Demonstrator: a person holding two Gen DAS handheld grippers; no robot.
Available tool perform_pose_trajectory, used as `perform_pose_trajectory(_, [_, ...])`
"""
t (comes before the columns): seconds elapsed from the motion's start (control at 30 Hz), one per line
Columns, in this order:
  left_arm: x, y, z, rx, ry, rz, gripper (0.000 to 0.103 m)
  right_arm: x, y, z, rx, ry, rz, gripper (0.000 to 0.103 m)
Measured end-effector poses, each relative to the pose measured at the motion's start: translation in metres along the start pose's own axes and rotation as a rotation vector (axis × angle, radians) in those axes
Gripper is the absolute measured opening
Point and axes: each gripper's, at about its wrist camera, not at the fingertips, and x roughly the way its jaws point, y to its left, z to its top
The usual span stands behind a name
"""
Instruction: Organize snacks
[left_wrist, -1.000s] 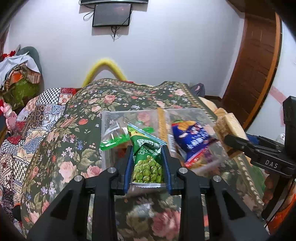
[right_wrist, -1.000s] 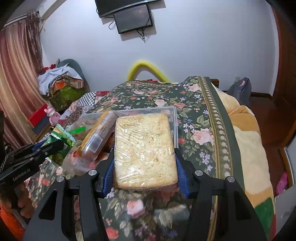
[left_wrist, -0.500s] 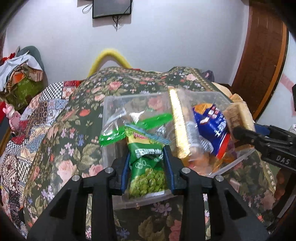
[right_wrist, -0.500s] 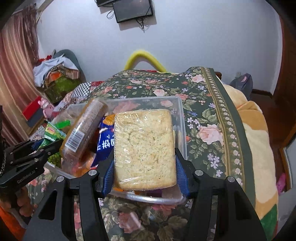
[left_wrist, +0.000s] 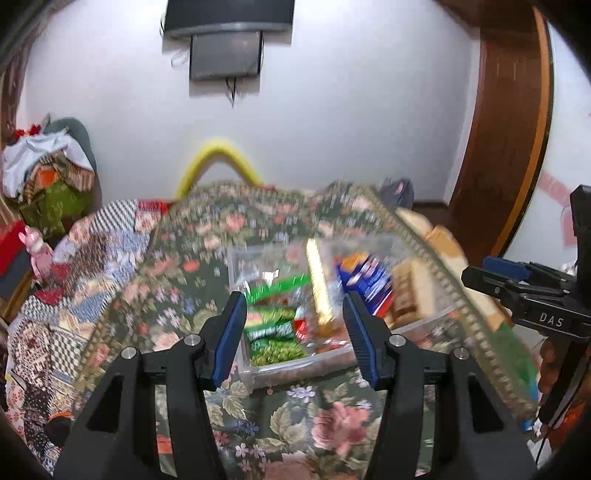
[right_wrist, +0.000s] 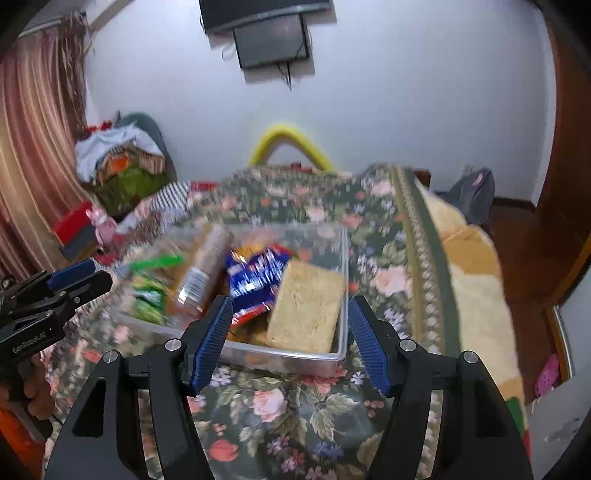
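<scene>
A clear plastic box (right_wrist: 317, 357) sits on the floral bedspread and holds the snacks; it also shows in the left wrist view (left_wrist: 255, 373). In it lie a green pea packet (left_wrist: 275, 334), a blue snack bag (right_wrist: 255, 280), a brown biscuit roll (right_wrist: 205, 266) and a wrapped pale cracker block (right_wrist: 304, 308) leaning at the right end. My left gripper (left_wrist: 293, 334) is open and empty, just behind the box. My right gripper (right_wrist: 290, 338) is open and empty, just behind the box's near wall. Each gripper shows at the other view's edge.
The floral bedspread (right_wrist: 280, 417) covers the bed, with a patchwork quilt (left_wrist: 85, 258) at the left. A yellow blanket edge (right_wrist: 476, 280) runs along the right. Clothes pile (right_wrist: 118, 162) and curtain stand at the left, a wooden door (left_wrist: 506, 129) at the right.
Both grippers opened and pulled back. The green pea packet and the cracker block now lie in the box. The views are motion-blurred.
</scene>
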Motion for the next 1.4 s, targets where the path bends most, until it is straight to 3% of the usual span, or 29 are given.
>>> perform_pose_trajectory(0.17, [-0.081,-0.018,0.017,0.013,-0.168,-0.008,0.056,-0.067,0.013,0.011,-0.014,-0.134,0.015,0.066])
perform_pose_trajectory(0.3, [-0.131,-0.031,0.019,0.035,-0.273,0.013,0.063,-0.118,0.026,0.011,-0.026,-0.241,0.041,0.071])
perform_pose_trajectory(0.5, [-0.176,-0.038,0.006,0.022,-0.354,-0.002,0.078,-0.163,0.044,-0.002,-0.046,-0.329,0.058,0.078])
perform_pose_trajectory(0.53, [-0.180,-0.040,0.002,0.027,-0.364,0.009,0.084,-0.167,0.048,-0.005,-0.052,-0.337,0.058,0.079])
perform_pose_trajectory(0.6, [-0.184,-0.042,-0.005,0.029,-0.373,0.017,0.093,-0.171,0.054,-0.012,-0.062,-0.348,0.046,0.087])
perform_pose_trajectory(0.73, [-0.185,-0.041,-0.013,0.026,-0.367,0.011,0.095,-0.173,0.062,-0.022,-0.070,-0.367,0.000,0.102])
perform_pose_trajectory(1.4, [-0.186,-0.043,-0.027,0.013,-0.344,0.006,0.098,-0.185,0.064,-0.035,-0.063,-0.375,-0.002,0.103])
